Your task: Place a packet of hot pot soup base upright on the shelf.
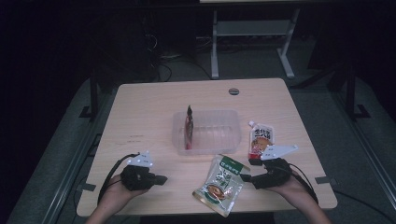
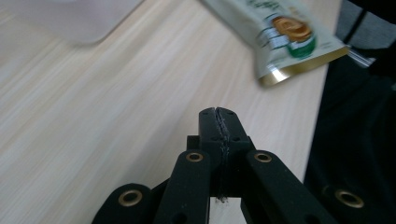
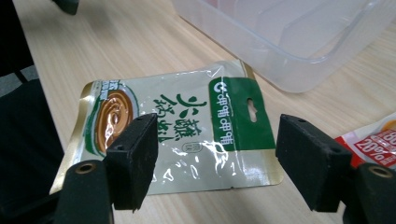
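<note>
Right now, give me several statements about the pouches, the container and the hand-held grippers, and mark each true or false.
1. The right hand-held gripper is open over the flat green-and-white snack pouch. True.
2. The left hand-held gripper is clamped on that pouch. False: its jaws are shut on nothing, over bare table.
3. A slim red packet stands in the clear plastic container. True.
4. The red-and-white spouted pouch lies inside the container. False: it lies on the table, right of it.
</note>
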A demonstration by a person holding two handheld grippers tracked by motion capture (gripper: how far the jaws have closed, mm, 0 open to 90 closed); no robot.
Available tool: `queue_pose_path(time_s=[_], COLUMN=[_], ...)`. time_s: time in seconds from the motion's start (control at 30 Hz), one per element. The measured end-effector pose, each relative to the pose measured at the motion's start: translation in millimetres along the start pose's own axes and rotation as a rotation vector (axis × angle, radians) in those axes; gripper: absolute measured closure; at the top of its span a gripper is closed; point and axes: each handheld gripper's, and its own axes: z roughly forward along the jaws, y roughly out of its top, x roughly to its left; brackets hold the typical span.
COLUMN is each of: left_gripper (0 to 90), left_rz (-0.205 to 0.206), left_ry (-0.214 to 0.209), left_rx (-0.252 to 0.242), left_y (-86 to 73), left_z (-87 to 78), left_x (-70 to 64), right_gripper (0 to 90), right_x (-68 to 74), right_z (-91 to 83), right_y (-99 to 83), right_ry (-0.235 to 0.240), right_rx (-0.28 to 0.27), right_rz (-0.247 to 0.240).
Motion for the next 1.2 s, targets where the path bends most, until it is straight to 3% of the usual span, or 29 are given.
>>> queue_pose_path(time_s=[0.13,0.33,0.47,0.63,0.73,1.07,1.17,1.2], left_gripper=[89.7,89.7,89.7,89.7,89.7,89.7,89.7,89.7], left_rz=[0.039,0.102,0.129,0.15,0.171,0.156,0.158,0.163], left_ry=[-0.048,-0.118,-0.142,-0.148,-0.131,-0.095,-0.094,-0.098], left_rx=[-0.002,0.037,0.045,0.072,0.099,0.104,0.106,0.104], left_y=[16.1,33.8,42.1,47.0,47.1,44.0,44.0,44.0], left_z=[17.4,46.6,62.0,76.9,82.6,80.8,79.8,80.6], left_x=[-11.8,-29.2,-39.8,-45.7,-47.5,-40.3,-41.2,-42.4], right_gripper=[29.4,29.3,29.4,29.4,29.4,29.6,34.4,41.7], right_x=[-0.7,-0.8,-1.6,-1.3,-1.8,-1.1,-1.0,-0.6], right_z=[1.8,3.2,5.4,5.3,5.8,10.2,12.8,13.9], right_y=[0.6,0.2,0.1,-0.1,0.0,-1.1,-2.6,-3.5], right_ry=[-0.013,-0.022,-0.024,-0.024,-0.023,-0.009,-0.013,-0.028], right_rx=[-0.004,-0.003,0.008,0.006,0.01,0.025,0.043,0.053], right_rz=[0.008,0.001,0.006,0.0,0.001,-0.01,-0.021,-0.033])
